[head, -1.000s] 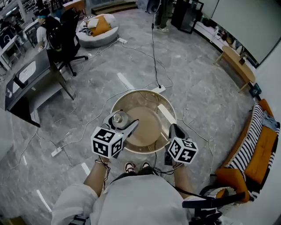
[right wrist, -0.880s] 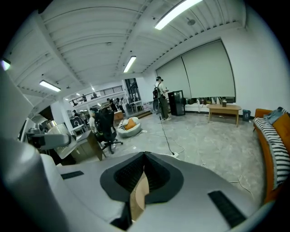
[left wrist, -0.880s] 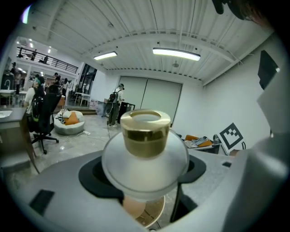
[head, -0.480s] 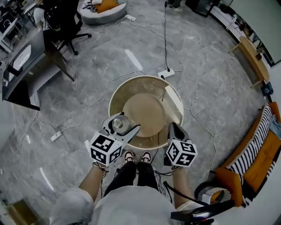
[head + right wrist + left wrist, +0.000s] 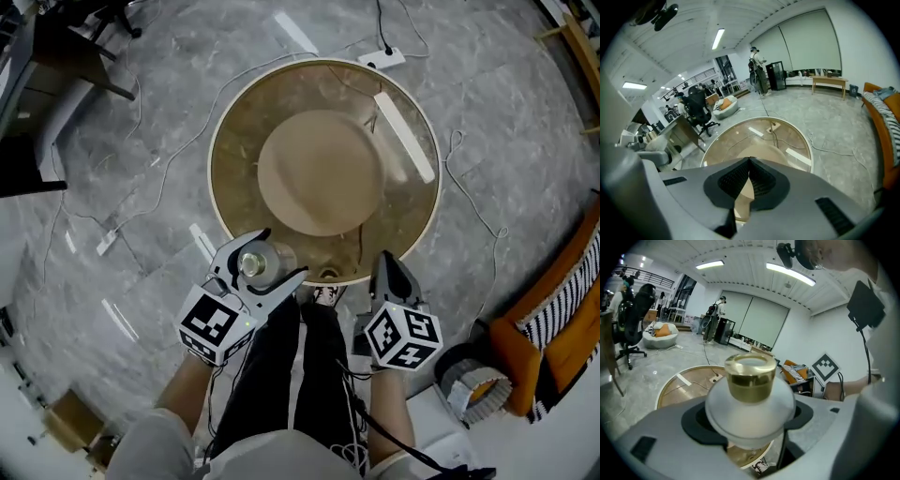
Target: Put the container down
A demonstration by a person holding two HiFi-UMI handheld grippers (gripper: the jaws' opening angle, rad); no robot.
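The left gripper (image 5: 279, 253) holds the container (image 5: 750, 390), a frosted white jar with a gold lid, and its jaws stand wide and press on the jar's round sides. In the head view the container is at the near rim of the round glass table (image 5: 412, 202), and I cannot tell if it touches the glass. The right gripper (image 5: 749, 161) is beside it, empty, with its jaws closed together.

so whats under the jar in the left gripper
Below the jar, clamped in the left gripper, is the near rim of the round glass table, with a shoe lower down. The jar's own base is hidden by its body.
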